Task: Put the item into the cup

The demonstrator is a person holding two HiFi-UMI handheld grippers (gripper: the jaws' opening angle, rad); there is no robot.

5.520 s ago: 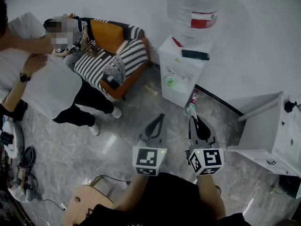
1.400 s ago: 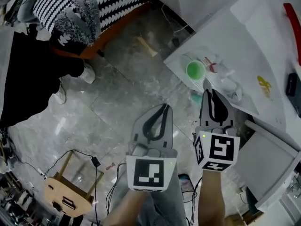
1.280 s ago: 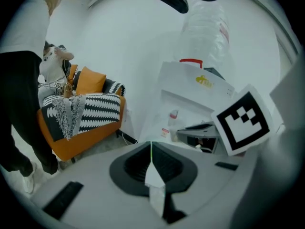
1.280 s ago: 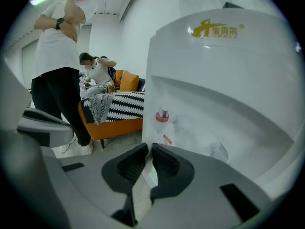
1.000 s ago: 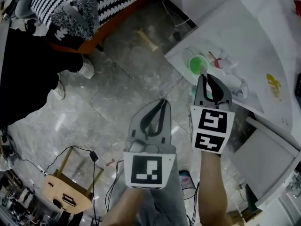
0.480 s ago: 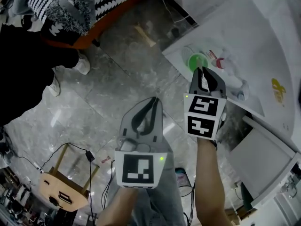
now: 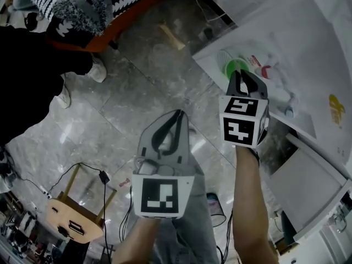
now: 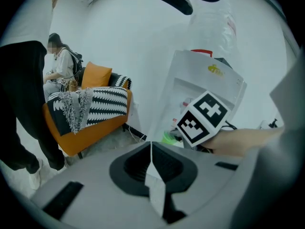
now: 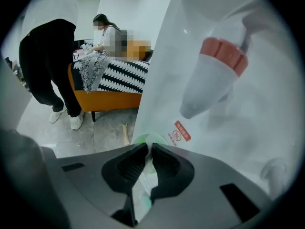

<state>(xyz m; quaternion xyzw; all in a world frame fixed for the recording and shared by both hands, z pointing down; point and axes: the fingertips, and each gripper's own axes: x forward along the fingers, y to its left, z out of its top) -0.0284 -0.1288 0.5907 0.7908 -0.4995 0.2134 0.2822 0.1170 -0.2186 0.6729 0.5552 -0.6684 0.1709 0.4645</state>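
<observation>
The right gripper (image 7: 240,75) hangs directly over the cup (image 7: 231,67), tips at its near rim. Its jaws stand only a narrow slit apart, pinching a thin, pale item (image 9: 141,178) with a green tinge. In the right gripper view (image 9: 147,147) the cup (image 9: 143,138) shows as a green arc just past the tips.

The cup is small, round and bright green. It sits in the recess of a white water dispenser (image 7: 308,43), whose smooth wall (image 9: 167,56) rises close behind it. To the right of the cup hangs a tapered white tap with a ribbed red collar (image 9: 223,54), so room on that side is tight. On the near and left sides of the cup the dispenser's edge drops straight to the floor (image 7: 143,87), which is glossy grey stone tile.

The left gripper (image 7: 177,115) hovers over that floor, nearer the person than the cup and to its left, with its jaws pressed together on nothing (image 8: 151,144).

Well away from the cup on the left stands an orange sofa (image 8: 90,123) under a black-and-white striped throw. A person in black (image 7: 33,87) stands beside it. Much nearer the camera than the cup, at lower left, a round wooden stool (image 7: 69,221) stands among black cables (image 7: 82,166).
</observation>
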